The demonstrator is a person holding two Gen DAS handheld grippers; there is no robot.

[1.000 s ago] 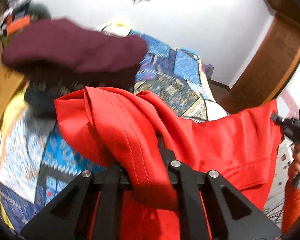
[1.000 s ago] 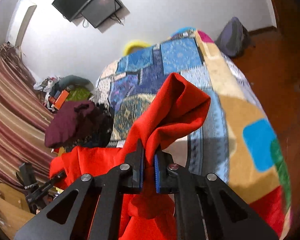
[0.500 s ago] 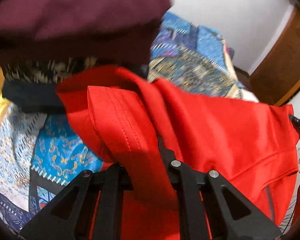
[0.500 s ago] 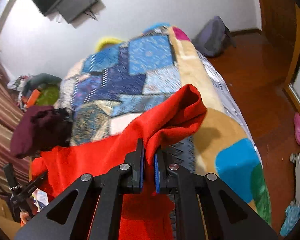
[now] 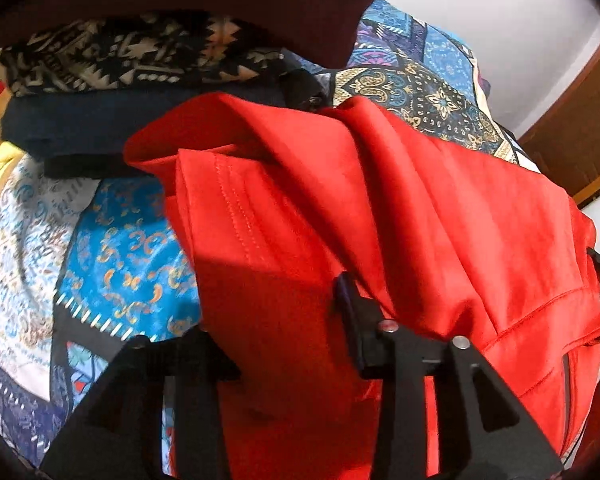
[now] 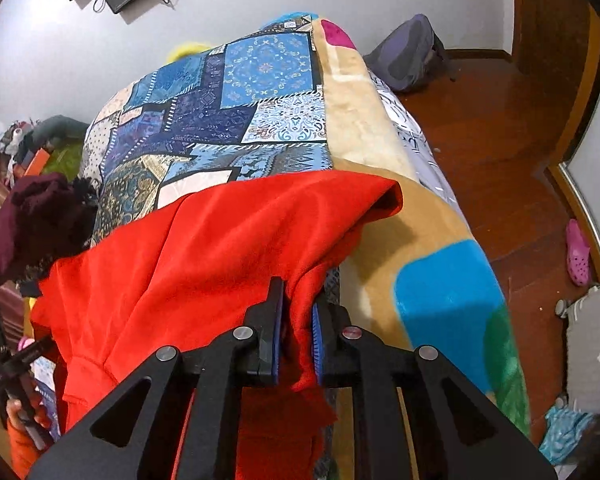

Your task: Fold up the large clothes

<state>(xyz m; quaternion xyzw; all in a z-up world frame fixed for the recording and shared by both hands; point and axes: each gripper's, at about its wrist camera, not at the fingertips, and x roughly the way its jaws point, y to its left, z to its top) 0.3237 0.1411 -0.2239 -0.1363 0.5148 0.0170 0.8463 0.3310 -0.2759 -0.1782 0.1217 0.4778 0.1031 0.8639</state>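
A large red garment (image 5: pixel 440 216) lies spread over the near end of a bed with a patchwork blue bedspread (image 6: pixel 236 112). It also fills the right wrist view (image 6: pixel 204 248). My left gripper (image 5: pixel 284 320) has its jaws wide apart, with a hemmed fold of the red cloth draped between them. My right gripper (image 6: pixel 296 332) has its jaws a little apart, with a bunch of the red cloth between the blue pads. The cloth's far edge rests on the bed.
A stack of folded clothes, maroon (image 6: pixel 32 216) on top of patterned (image 5: pixel 132 56) and dark blue ones, sits on the bed just beyond the red garment. A grey backpack (image 6: pixel 408 52) and a pink shoe (image 6: pixel 578 256) lie on the wooden floor at the right.
Both grippers moved forward and down, laying the red garment onto the bed. The left jaws opened wide. The right jaws loosened around the cloth.
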